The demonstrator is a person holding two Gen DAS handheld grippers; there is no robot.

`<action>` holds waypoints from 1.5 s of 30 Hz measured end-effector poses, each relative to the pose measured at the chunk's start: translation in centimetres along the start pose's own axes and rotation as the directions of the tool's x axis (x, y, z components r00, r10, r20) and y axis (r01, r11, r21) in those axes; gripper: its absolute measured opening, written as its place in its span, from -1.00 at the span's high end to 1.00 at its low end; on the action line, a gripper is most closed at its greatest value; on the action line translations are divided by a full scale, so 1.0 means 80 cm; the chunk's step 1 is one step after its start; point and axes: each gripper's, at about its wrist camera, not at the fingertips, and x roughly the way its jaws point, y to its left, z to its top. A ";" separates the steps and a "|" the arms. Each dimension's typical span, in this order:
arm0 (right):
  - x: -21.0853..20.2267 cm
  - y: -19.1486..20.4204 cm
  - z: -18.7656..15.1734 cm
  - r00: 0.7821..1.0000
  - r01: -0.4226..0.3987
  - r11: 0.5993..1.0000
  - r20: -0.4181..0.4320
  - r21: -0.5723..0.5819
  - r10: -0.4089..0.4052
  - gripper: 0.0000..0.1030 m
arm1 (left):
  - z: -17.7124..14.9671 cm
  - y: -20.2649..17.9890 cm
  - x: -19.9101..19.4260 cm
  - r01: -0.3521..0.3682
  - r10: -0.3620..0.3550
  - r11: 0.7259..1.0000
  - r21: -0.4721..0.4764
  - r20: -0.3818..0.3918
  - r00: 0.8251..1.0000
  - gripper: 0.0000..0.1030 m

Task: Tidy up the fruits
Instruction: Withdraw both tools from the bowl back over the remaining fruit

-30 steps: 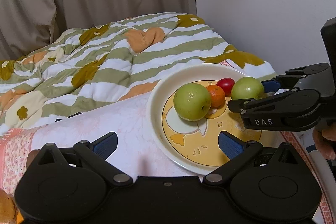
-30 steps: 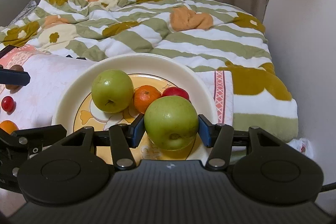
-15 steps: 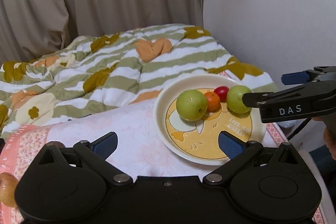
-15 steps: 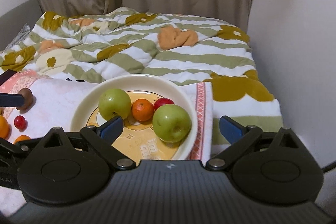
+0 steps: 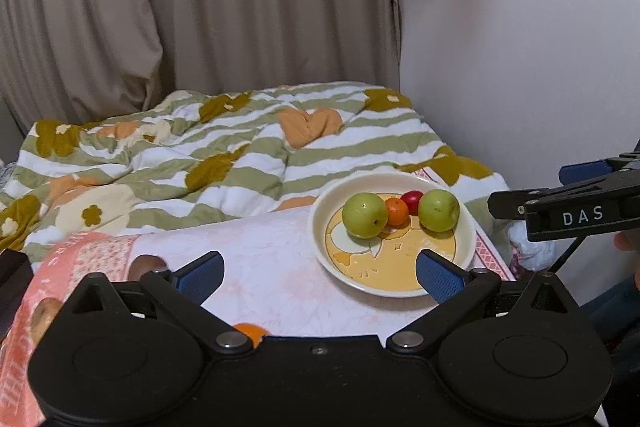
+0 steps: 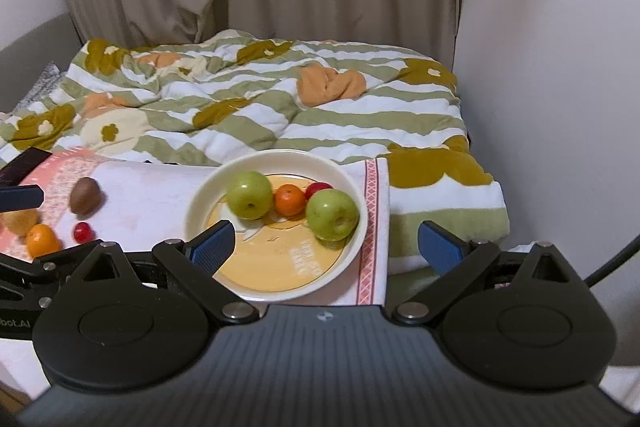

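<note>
Fruits are sitting in two groups: two round green apples (image 6: 333, 214), a small orange mandarin (image 6: 290, 200) and a red cherry tomato (image 6: 317, 188) on the cream cartoon-print plate (image 6: 280, 277); a brown kiwi (image 6: 84, 195), another mandarin (image 6: 41, 239) and a tomato (image 6: 83, 232) are lying loose to its left, nearer the left gripper (image 5: 318, 277). Both it and the right gripper (image 6: 325, 249) are hanging spread wide, gripping nothing

"DAS" stands in white on the right hand-held gripper (image 5: 576, 183); "bot.AI" shows on the left hand-held gripper (image 6: 16, 323).
</note>
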 end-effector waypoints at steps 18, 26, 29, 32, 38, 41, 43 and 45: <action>-0.104 0.072 -0.005 0.997 -0.080 0.997 0.017 0.013 0.080 -1.00 | -0.034 0.087 -0.138 -0.147 0.153 0.981 -0.130 0.042 0.987 -1.00; -0.116 0.152 -0.015 0.996 -0.086 0.995 0.042 0.048 0.084 -1.00 | -0.059 0.183 -0.160 -0.164 0.169 0.973 -0.162 0.014 0.986 -1.00; -0.116 0.188 -0.020 0.998 -0.056 0.996 0.040 0.063 0.053 -1.00 | -0.066 0.223 -0.158 -0.146 0.149 0.977 -0.158 0.007 0.989 -1.00; -0.115 0.223 -0.029 0.999 -0.033 0.995 0.029 0.089 0.031 -1.00 | -0.070 0.260 -0.154 -0.124 0.128 0.982 -0.144 0.015 0.992 -1.00; -0.110 0.280 -0.046 0.999 0.042 0.988 0.023 0.150 -0.046 -1.00 | -0.079 0.320 -0.127 -0.027 0.029 0.994 -0.103 0.015 0.999 -1.00; -0.107 0.307 -0.057 0.995 0.089 0.981 0.024 0.172 -0.095 -1.00 | -0.084 0.341 -0.110 0.004 -0.004 0.998 -0.066 0.006 1.000 -1.00; -0.101 0.320 -0.064 0.993 0.111 0.974 0.022 0.197 -0.117 -1.00 | -0.086 0.356 -0.097 0.030 -0.030 0.998 -0.055 -0.001 1.000 -1.00; -0.095 0.335 -0.069 0.992 0.118 0.969 0.019 0.219 -0.125 -1.00 | -0.088 0.368 -0.085 0.046 -0.047 0.998 -0.053 -0.002 0.999 -1.00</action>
